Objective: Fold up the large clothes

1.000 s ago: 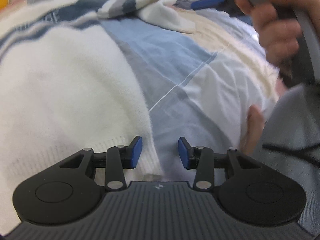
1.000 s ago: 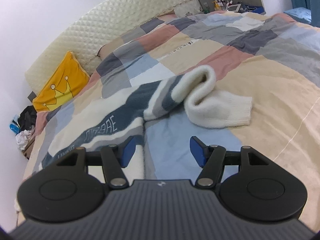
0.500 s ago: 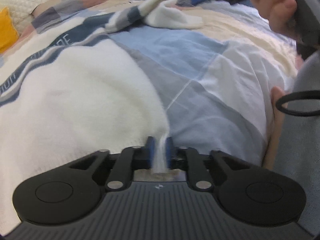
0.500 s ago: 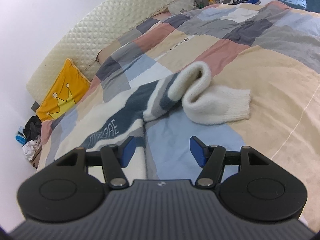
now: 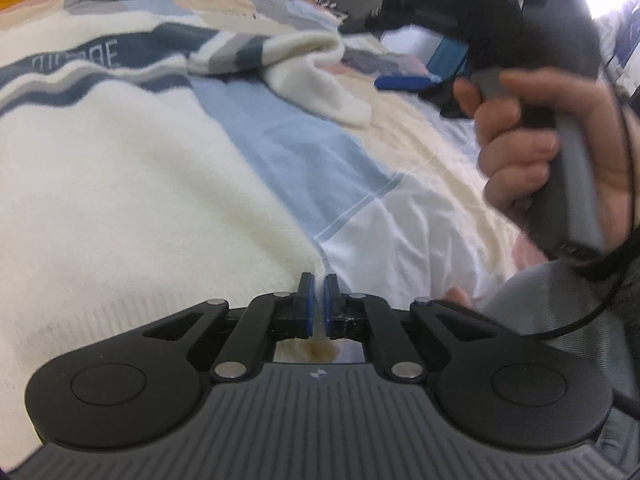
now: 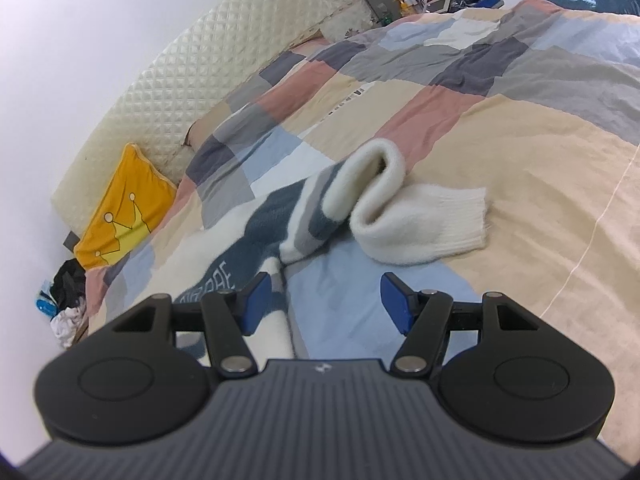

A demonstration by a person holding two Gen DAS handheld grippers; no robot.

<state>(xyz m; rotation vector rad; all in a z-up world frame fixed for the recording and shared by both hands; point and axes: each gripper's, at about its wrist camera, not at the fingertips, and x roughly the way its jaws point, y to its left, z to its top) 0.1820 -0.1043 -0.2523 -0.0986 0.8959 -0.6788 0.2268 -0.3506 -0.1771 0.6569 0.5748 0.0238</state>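
— Bed with a patchwork quilt (image 6: 520, 128); where's the sweater (image 5: 120, 184)?
— Spread flat on it, sleeve (image 6: 420, 220) folded over.
— Tongs?
— Left tongs (image 5: 318, 304) pinch its hem corner; right tongs (image 6: 326, 300) spread, empty

Yellow crown pillow (image 6: 120, 216) against quilted headboard (image 6: 224, 64).

Sweater lettering: pale capitals run along the dark blue chest band of the cream sweater (image 6: 224, 276); they are blurred and skewed, and cannot be read with certainty.
Pillow sign: a yellow crown outline on the orange pillow (image 6: 120, 216).
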